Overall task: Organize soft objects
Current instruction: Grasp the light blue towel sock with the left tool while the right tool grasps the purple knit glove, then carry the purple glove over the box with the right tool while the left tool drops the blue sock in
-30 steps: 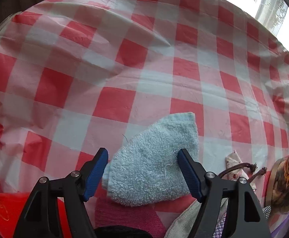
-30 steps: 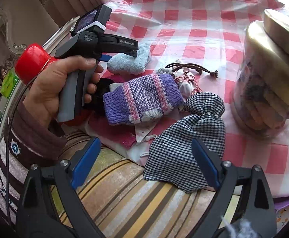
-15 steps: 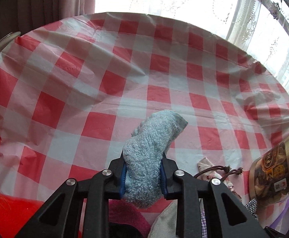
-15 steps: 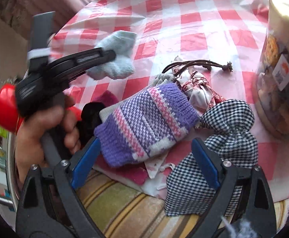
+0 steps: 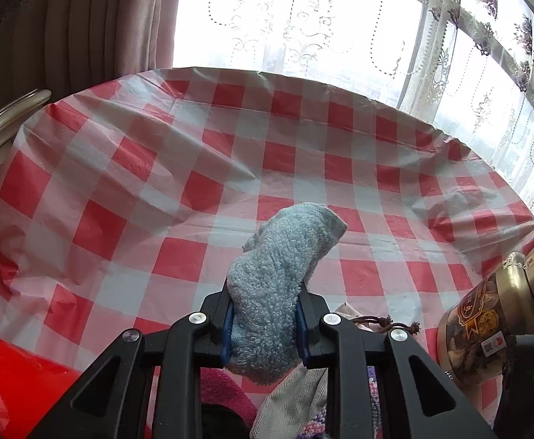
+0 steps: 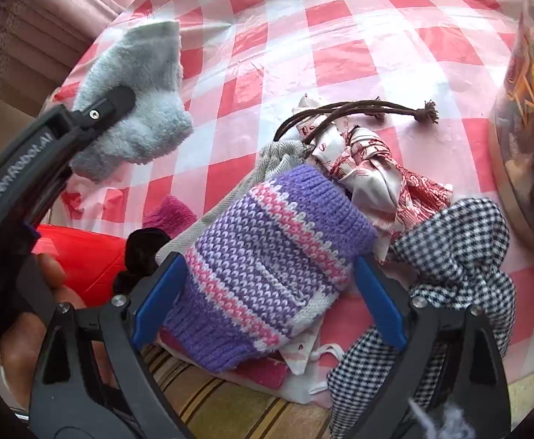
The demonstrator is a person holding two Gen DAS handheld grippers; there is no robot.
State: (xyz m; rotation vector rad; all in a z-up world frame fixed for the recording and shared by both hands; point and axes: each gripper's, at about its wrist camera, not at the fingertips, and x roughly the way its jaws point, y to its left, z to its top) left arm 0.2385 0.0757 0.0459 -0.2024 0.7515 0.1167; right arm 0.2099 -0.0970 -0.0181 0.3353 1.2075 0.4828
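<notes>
The left tool (image 5: 265, 323) pinches the pale blue fluffy sock (image 5: 281, 274), lifted off the checked tabletop (image 5: 179, 190). The right tool (image 6: 267, 289), jaws wide and closing, straddles the purple knitted sock (image 6: 267, 256) atop the near pile without pressing it yet. Likely next: grip that sock, then carry both somewhere clear. Layers under the pile stay hidden.

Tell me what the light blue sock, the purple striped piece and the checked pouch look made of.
Light blue sock: fluffy terry or fleece, from its looped, fuzzy pile. Purple striped piece: chunky knitted yarn, V stitches plainly visible, likely wool or acrylic. Checked pouch: thin woven cloth in a matte black-and-white houndstooth.
</notes>
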